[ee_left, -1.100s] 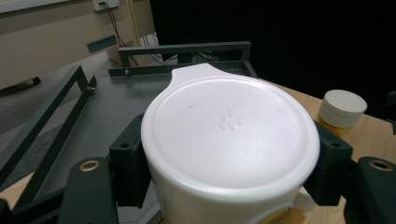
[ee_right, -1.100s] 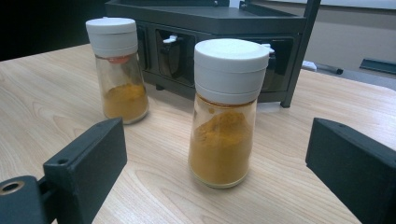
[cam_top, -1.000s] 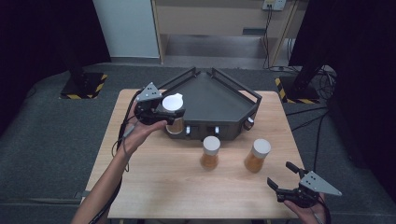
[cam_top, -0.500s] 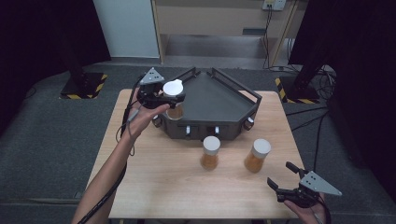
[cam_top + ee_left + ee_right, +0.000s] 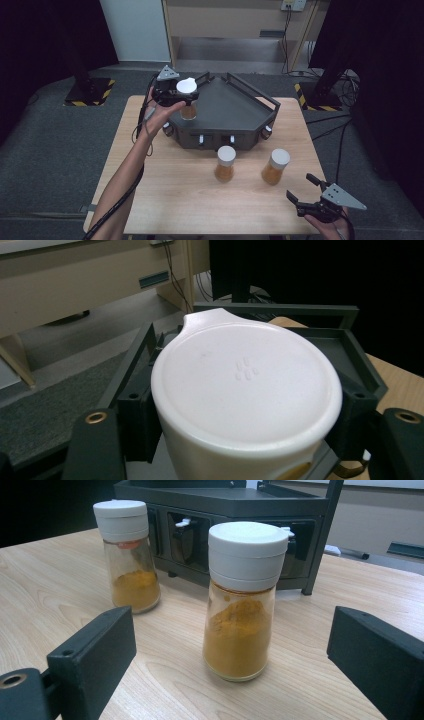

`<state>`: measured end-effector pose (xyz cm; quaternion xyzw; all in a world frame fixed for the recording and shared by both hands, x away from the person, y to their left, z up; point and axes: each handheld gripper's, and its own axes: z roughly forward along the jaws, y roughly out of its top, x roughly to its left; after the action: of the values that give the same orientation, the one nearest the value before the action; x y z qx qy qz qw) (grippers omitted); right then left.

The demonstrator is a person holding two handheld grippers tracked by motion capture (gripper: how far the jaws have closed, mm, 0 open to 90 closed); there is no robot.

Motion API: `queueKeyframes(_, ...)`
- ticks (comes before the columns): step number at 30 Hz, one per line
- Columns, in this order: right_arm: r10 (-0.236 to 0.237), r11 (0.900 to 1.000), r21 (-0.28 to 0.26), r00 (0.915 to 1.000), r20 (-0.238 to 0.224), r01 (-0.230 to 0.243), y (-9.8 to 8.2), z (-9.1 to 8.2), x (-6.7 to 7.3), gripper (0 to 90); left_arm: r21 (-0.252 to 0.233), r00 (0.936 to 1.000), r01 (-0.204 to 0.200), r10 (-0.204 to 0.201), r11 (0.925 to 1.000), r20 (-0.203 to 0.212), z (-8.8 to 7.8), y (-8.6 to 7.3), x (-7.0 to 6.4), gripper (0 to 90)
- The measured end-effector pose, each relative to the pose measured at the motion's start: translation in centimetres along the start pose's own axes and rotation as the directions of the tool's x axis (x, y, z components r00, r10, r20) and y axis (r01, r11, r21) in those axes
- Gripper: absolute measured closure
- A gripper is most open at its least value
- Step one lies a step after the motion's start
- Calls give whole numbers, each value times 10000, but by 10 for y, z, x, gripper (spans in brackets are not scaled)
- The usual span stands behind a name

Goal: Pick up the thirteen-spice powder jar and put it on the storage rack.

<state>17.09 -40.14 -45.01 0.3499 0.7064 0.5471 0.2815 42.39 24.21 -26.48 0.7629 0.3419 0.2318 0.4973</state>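
High view shows your left gripper clamped on a spice jar, its fingers pressed against the jar's sides just under the white cap, holding it above the left corner of the dark rack at the far side of the desk. Left gripper view looks down on that cap from close range, with the rack's frame behind it. Your right gripper sits at the near right corner of the desk, its fingers spread wide apart with nothing between them. Two more jars stand upright on the desk in front of the rack: the middle jar and the right jar, near each other but not touching. Right gripper view shows both holding orange-yellow powder under white caps, the closer one framed between your open fingers.
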Motion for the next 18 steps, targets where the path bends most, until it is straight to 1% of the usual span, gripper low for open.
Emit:
queueKeyframes(2,-11,10000,-3,10000,-4,11,0,0,0,53,-22,9999,100,-100,9999,-58,4,-3,3,296)
queueKeyframes(8,24,10000,-2,10000,9,-24,0,0,0,53,104,9994,191,-188,9998,-306,15,-7,9,296)
queueKeyframes(13,36,10000,-12,10000,2,-36,0,0,0,53,190,9988,124,-115,9997,-472,21,-10,9,296)
queueKeyframes(16,38,10000,-12,10000,0,-38,0,0,0,53,178,9987,227,-219,9996,-468,24,-12,10,296)
queueKeyframes(18,44,10000,-21,10000,-5,-44,0,0,0,54,202,9986,185,-174,9996,-507,25,-13,9,296)
